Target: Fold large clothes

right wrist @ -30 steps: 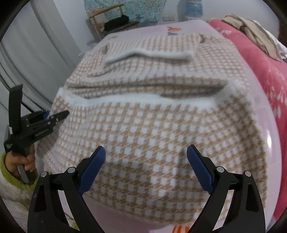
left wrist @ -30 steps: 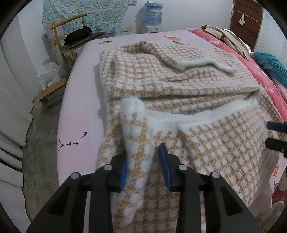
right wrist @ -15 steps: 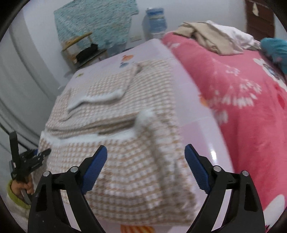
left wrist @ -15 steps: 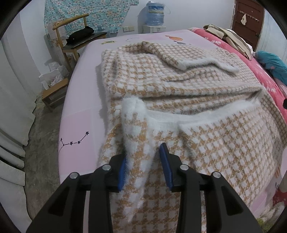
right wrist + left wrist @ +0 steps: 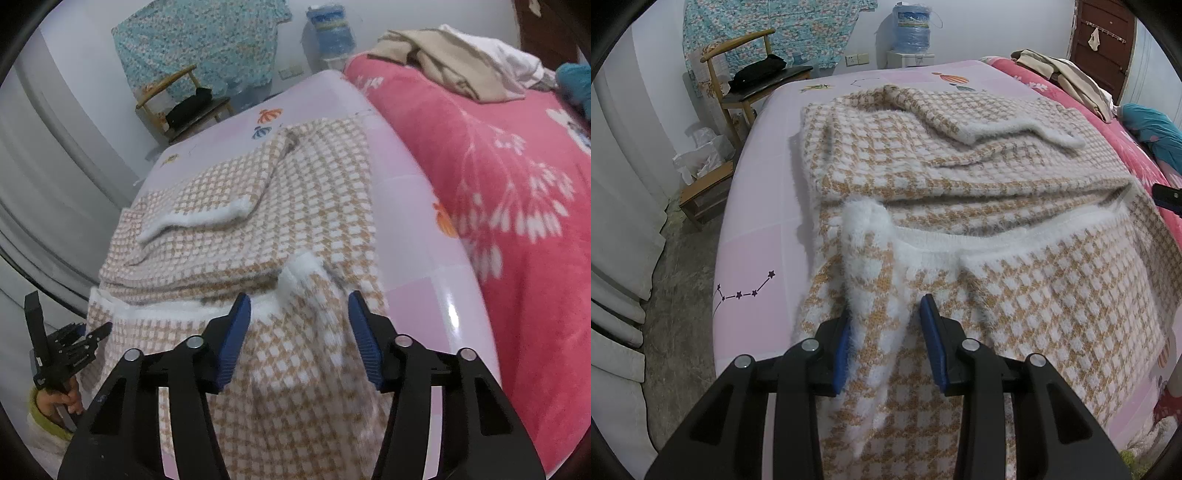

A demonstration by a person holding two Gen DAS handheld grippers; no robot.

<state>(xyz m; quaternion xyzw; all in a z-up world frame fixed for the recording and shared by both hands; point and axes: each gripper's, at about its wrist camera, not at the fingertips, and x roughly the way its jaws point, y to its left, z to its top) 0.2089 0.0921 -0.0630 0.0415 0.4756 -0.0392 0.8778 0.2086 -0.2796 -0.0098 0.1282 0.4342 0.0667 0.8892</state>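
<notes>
While left gripper (image 5: 886, 325) pinches sweater (image 5: 1015, 288) corner, right gripper (image 5: 299, 328) closing around blurred hem — contact unclear.

My left gripper (image 5: 886, 332) points steeply down, its blue pads pinching a raised fluffy fold of the checked sweater (image 5: 997, 192). My right gripper (image 5: 299, 332) also tilts downward; its jaws have just been closing and stand about half apart, with the sweater's white-trimmed corner between the pads but not yet pressed. In the right wrist view, my left hand (image 5: 61, 402) grips its handle.
</notes>
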